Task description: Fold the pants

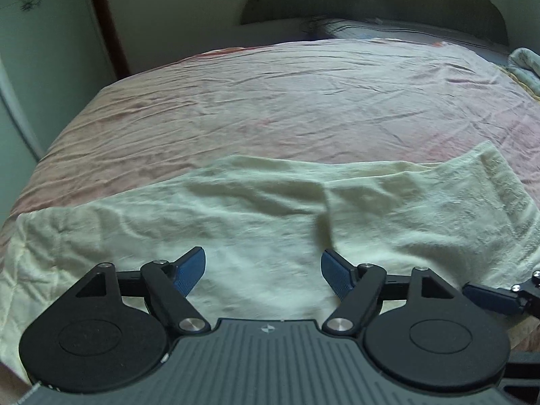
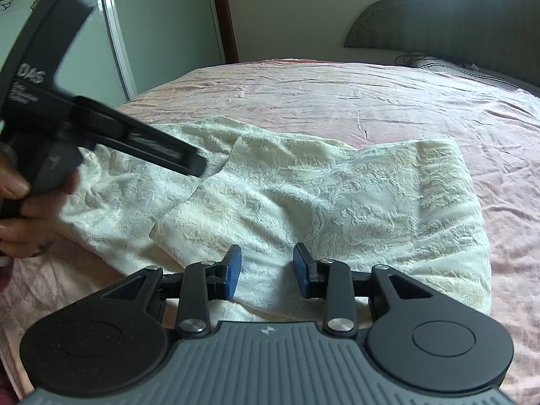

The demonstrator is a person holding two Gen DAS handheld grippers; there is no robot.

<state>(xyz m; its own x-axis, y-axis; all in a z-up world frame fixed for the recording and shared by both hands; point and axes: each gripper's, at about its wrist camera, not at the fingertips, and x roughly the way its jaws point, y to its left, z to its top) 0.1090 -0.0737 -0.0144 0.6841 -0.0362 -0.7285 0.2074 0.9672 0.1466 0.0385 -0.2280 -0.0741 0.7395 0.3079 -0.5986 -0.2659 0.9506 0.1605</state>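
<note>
In the left wrist view the left gripper (image 1: pixel 263 271) sits at the bottom centre with its blue pads (image 1: pixel 192 270) spread wide, nothing between them, hovering over the cream pants (image 1: pixel 270 209). The pants are a fuzzy, textured fabric lying across the lower half of the frame in a long band, one layer overlapping another along a crease near the middle. At the lower right edge a dark fingertip of the right gripper (image 1: pixel 496 298) pokes in just over the fabric's near edge. The right wrist view shows the right gripper (image 2: pixel 266 271) at bottom centre, its pads (image 2: pixel 233 271) parted only narrowly; pale fabric shows in the gap, but I cannot tell whether the pads press on it. Here the pants (image 2: pixel 320 195) fill the middle of the frame, folded over themselves with a diagonal edge running from upper centre to lower left. Only this view shows the other tool from outside: its dark body and a hand (image 2: pixel 20 202) gripping its handle at the left edge, blurred. Beneath everything lies a wrinkled pink bedsheet (image 1: pixel 270 101) covering a bed. A dark padded headboard (image 2: pixel 455 23) stands against a pale wall at the upper right, a pillow (image 1: pixel 388 30) lies at the far end of the bed, and a wardrobe door (image 2: pixel 162 27) with flower decals fills the upper left.
</note>
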